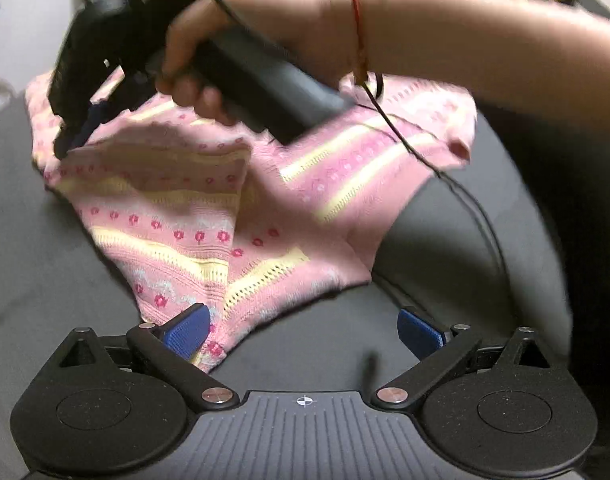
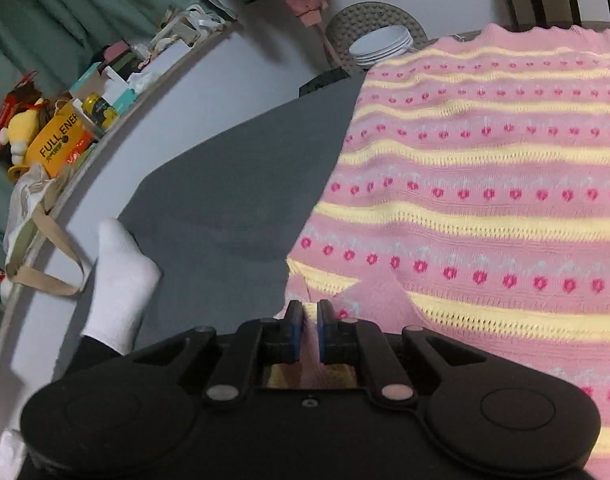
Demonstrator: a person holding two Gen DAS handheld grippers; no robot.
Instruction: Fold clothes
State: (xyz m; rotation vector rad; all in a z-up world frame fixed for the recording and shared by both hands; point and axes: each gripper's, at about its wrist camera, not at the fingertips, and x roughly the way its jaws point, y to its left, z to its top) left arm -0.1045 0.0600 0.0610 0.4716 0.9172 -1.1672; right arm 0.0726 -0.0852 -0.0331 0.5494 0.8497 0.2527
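Left tongs (image 1: 303, 330) agape, right tongs (image 2: 309, 330) clamped.

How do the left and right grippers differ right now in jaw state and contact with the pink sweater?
The left gripper has its jaws spread wide, while the right gripper has its jaws nearly closed. The left gripper grips nothing, with one blue pad over a corner of the pink sweater; the right gripper is pinching a fold of it. Both have blue finger pads and black bodies, and both are over the dark grey surface.

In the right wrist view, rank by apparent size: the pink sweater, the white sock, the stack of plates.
Largest to smallest as seen:
1. pink sweater
2. white sock
3. stack of plates
The sock lies nearer the camera than the plates, so their true order is unsure.
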